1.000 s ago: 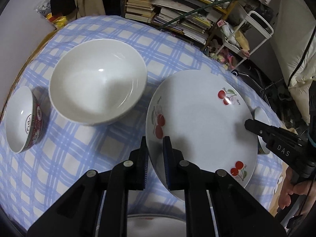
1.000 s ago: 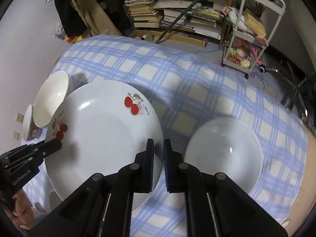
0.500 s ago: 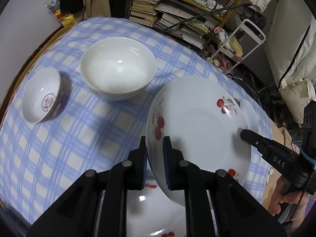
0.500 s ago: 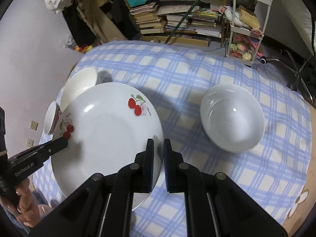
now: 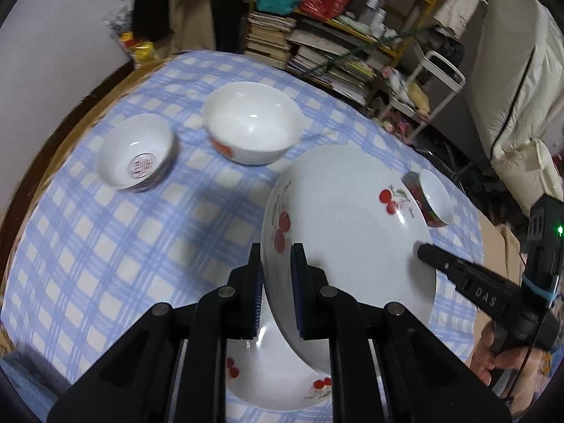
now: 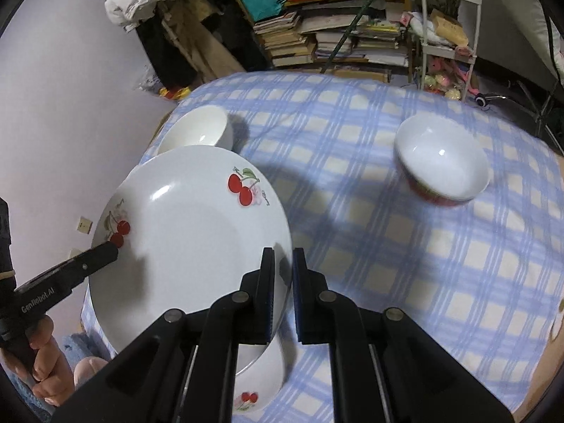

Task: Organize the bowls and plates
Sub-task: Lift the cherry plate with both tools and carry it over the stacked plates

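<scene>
Two plates — one cherry plate [image 5: 352, 232] held up, a second cherry plate [image 5: 282, 377] lying on the table under it. Three bowls — a big white bowl [image 5: 252, 127], a small bowl with a red mark inside [image 5: 135, 151], and a small red-sided bowl [image 5: 431, 199] past the raised plate. One checked tablecloth [image 5: 105, 246].

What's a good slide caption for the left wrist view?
Both grippers, left and right, carry a cherry plate above a second plate on the checked cloth.
</scene>
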